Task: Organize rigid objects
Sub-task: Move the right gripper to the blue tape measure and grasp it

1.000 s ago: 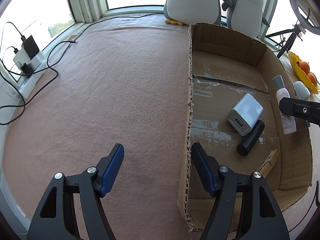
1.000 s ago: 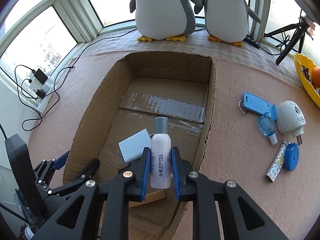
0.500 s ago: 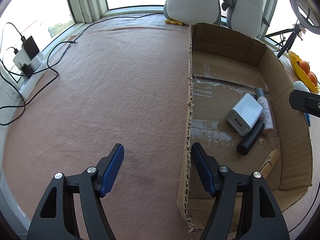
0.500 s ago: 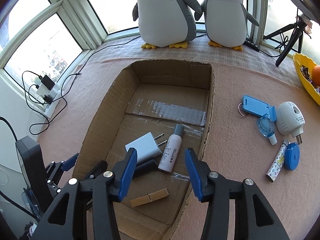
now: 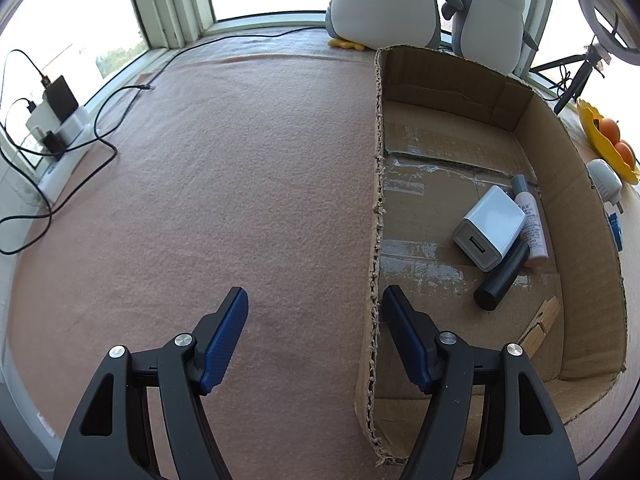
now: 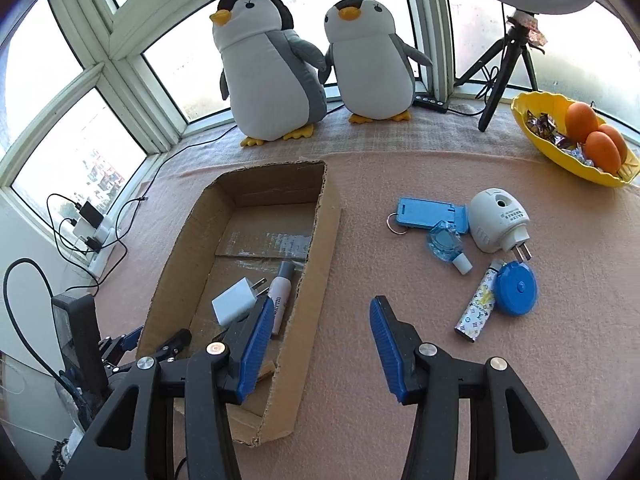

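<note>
With both the left gripper (image 5: 316,312) and right gripper (image 6: 322,334) wide and empty and the bottle (image 6: 279,296) already in the box (image 6: 324,240), reaching for the lighter (image 6: 478,306) risked nudging the touching tape measure (image 6: 516,288).

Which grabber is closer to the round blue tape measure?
Right. The right gripper is open over the mat just left of the blue tape measure; the left gripper sits beyond the cardboard box.

Both tongs (image 5: 314,320) (image 6: 320,336) wide apart, empty.
</note>
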